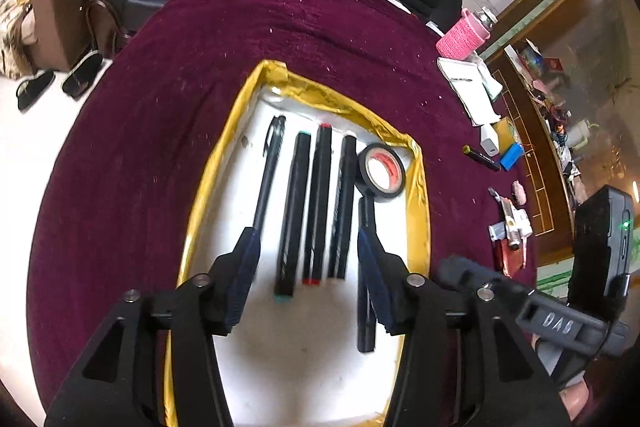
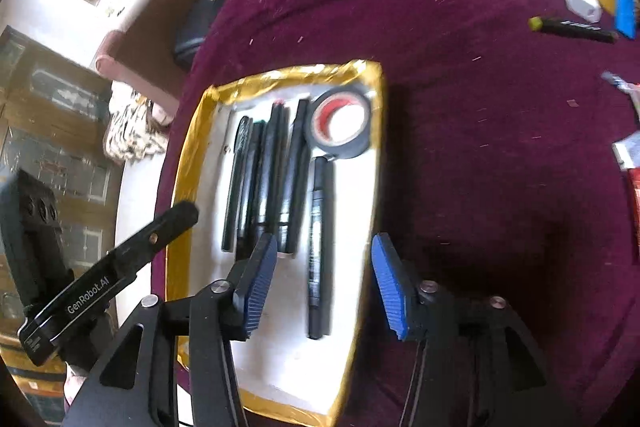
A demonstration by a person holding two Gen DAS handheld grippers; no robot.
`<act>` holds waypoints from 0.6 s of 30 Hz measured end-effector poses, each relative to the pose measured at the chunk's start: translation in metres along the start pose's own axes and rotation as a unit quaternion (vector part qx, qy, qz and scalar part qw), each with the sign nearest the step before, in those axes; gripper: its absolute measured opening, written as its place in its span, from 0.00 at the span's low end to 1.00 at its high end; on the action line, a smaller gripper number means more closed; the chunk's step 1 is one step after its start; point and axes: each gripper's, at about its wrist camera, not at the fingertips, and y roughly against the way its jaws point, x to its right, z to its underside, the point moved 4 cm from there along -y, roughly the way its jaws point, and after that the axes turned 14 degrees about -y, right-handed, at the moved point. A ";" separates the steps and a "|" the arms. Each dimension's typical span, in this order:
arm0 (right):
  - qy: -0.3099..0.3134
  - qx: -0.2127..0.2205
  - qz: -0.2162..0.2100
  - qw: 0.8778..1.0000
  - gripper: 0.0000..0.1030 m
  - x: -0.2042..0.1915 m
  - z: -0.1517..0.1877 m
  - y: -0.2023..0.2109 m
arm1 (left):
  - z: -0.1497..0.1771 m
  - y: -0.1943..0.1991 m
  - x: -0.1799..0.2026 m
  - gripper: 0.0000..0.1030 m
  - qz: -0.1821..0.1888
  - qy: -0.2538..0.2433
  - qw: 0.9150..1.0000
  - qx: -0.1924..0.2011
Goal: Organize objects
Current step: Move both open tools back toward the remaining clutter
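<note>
1. The tray (image 1: 418,211), white inside with a raised gold rim, lies on the maroon cloth (image 1: 160,131); its near end is bare.
2. Its far half is filled by a row of pens (image 1: 316,199) lying side by side, with a tape roll (image 1: 380,171) in the far right corner and a marker (image 2: 318,247) along the right side.
3. Left of the tray the cloth is clear.
4. Clutter (image 1: 508,227) lines the cloth's right edge.

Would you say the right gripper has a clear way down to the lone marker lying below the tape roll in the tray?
Probably yes: the right gripper is open above the lone marker, nothing covers it, and the tape roll sits only at its far end.
</note>
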 end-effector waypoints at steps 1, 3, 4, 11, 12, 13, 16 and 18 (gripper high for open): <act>-0.004 0.007 -0.002 1.000 0.46 0.004 0.000 0.007 | 0.002 0.000 0.002 0.48 0.007 -0.002 1.000 -0.007; -0.014 0.020 -0.002 1.000 0.47 0.019 -0.001 0.020 | 0.009 0.001 0.005 0.49 0.008 0.008 1.000 -0.015; -0.020 0.025 -0.002 1.000 0.48 0.023 -0.004 0.023 | 0.012 0.001 0.008 0.49 0.009 0.010 1.000 -0.018; -0.069 0.059 0.008 0.996 0.48 0.098 -0.016 0.059 | 0.021 0.011 0.049 0.49 0.020 0.004 1.000 -0.017; -0.077 0.061 0.011 0.995 0.48 0.113 -0.017 0.067 | 0.022 0.011 0.060 0.49 0.024 -0.003 1.000 -0.017; -0.086 0.067 0.014 0.994 0.48 0.129 -0.019 0.073 | 0.022 0.011 0.070 0.49 0.029 -0.008 0.999 -0.017; -0.118 0.093 0.031 0.988 0.48 0.180 -0.027 0.099 | 0.025 0.003 0.104 0.49 0.045 -0.024 0.998 -0.023; -0.146 0.116 0.043 0.982 0.48 0.221 -0.035 0.121 | 0.029 -0.006 0.129 0.49 0.052 -0.034 0.998 -0.031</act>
